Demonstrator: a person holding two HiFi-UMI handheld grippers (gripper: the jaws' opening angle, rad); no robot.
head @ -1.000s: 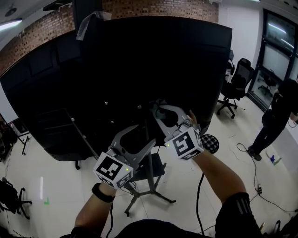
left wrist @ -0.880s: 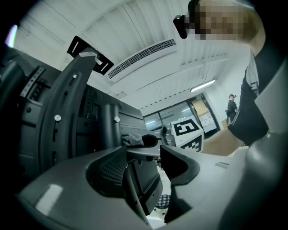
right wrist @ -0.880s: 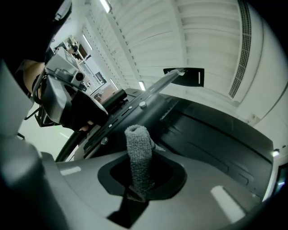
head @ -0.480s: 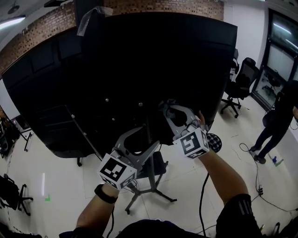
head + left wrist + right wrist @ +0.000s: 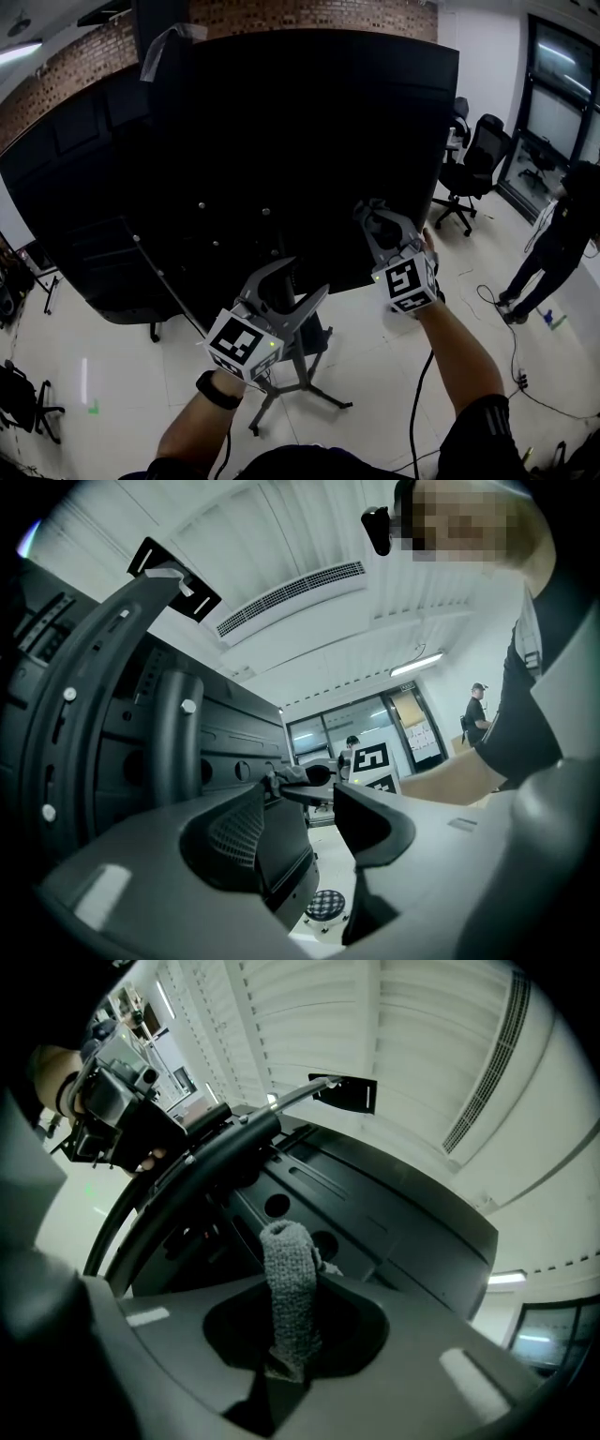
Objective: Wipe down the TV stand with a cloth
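Jaws on my right gripper (image 5: 373, 214) are pinching the grey cloth (image 5: 287, 1279) near the back of the TV (image 5: 281, 122), left gripper (image 5: 307, 277) slightly parted, empty; snagging there could be tugging it loose above the TV stand (image 5: 302, 380).

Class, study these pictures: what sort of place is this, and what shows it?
Probably an office or lab: swivel chairs by glass doors, a big TV on a stand, and cables across the tiled floor.
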